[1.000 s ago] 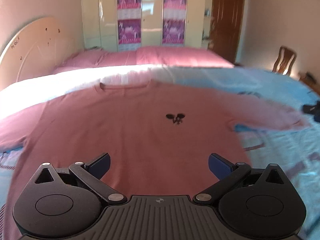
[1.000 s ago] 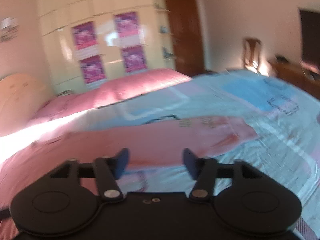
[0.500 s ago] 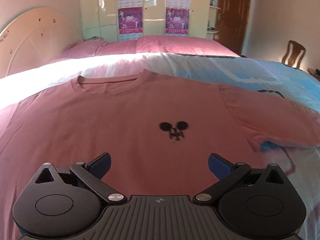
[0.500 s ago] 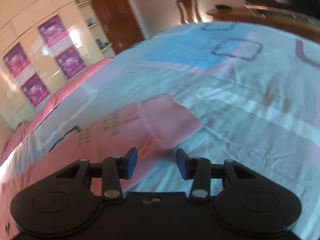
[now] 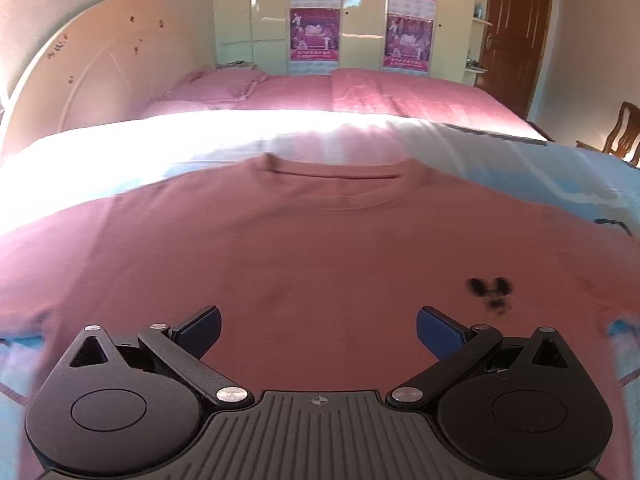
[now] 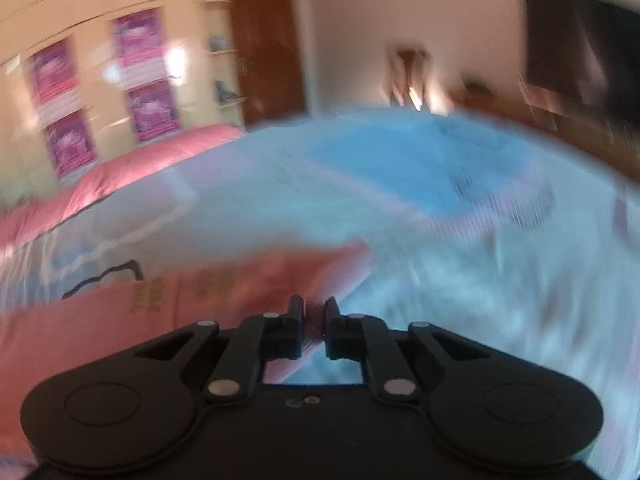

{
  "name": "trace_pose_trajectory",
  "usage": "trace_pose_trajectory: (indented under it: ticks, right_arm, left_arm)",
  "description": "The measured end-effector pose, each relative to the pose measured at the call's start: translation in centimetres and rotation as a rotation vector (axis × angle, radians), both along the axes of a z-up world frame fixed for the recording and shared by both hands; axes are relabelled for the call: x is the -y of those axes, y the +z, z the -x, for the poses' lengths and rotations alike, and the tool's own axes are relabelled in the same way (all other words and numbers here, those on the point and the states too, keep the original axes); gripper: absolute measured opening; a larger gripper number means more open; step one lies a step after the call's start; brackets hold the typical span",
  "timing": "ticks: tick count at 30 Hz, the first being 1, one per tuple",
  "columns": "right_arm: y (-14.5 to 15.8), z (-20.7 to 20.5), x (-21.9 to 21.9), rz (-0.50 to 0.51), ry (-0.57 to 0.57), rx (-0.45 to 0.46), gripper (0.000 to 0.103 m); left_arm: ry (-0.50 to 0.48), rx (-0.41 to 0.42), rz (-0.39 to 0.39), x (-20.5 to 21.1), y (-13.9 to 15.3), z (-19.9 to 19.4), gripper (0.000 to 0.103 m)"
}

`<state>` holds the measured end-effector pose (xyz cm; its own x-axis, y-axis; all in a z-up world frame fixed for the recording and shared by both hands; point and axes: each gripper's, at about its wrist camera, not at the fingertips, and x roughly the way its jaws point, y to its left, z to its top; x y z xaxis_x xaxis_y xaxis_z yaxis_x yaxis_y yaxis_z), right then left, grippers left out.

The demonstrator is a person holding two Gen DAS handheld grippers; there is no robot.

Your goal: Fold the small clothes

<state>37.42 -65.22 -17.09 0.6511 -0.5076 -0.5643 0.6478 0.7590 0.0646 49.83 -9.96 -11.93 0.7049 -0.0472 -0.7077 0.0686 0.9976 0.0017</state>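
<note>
Closing on the sleeve (image 6: 280, 280) edge, the right gripper (image 6: 314, 314) has pink cloth between its nearly shut jaws; left gripper (image 5: 318, 326) hovers wide open, empty, over the shirt (image 5: 320, 248) lying flat on the bed (image 5: 560, 176); a thin pinch risks slipping, judged from blur.

One pink shirt (image 5: 312, 248) lies on one bed (image 5: 580, 184), with one small black print (image 5: 490, 290) on its front. Four purple posters (image 5: 314, 34) hang on one wardrobe (image 5: 360, 16). There is one brown door (image 5: 516, 32), one wooden chair (image 5: 622, 132) and two claws: left (image 5: 318, 330), right (image 6: 314, 314).
</note>
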Motion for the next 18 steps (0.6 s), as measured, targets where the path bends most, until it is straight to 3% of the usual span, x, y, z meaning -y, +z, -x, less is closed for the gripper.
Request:
trace_pose_trajectory:
  ticks: [1, 2, 7, 15, 17, 18]
  right_arm:
    - [-0.8, -1.5, 0.6, -0.055, -0.009, -0.082, 0.009]
    - [-0.9, -2.1, 0.9, -0.086, -0.044, -0.086, 0.009]
    - [3.3, -4.3, -5.4, 0.036, 0.061, -0.044, 0.009]
    - [6.1, -9.2, -25.2, 0.092, 0.479, 0.068, 0.008]
    - [5.7, -10.5, -30.3, 0.089, 0.572, 0.072, 0.008]
    - [5.5, -11.0, -32.5, 0.087, 0.61, 0.065, 0.008]
  left_arm:
    - [0.004, 0.0, 0.013, -1.2, 0.0, -0.1, 0.103]
    - [0.007, -0.004, 0.03, -2.4, -0.1, -0.4, 0.103]
    - [-0.004, -0.001, 0.037, -6.7, -0.9, -1.7, 0.103]
    - [-0.018, 0.026, 0.123, -12.7, -0.7, -2.9, 0.102]
    - [-0.025, 0.027, 0.138, -13.8, -0.9, -3.1, 0.094]
    - [-0.021, 0.022, 0.143, -14.4, -1.0, -3.2, 0.082]
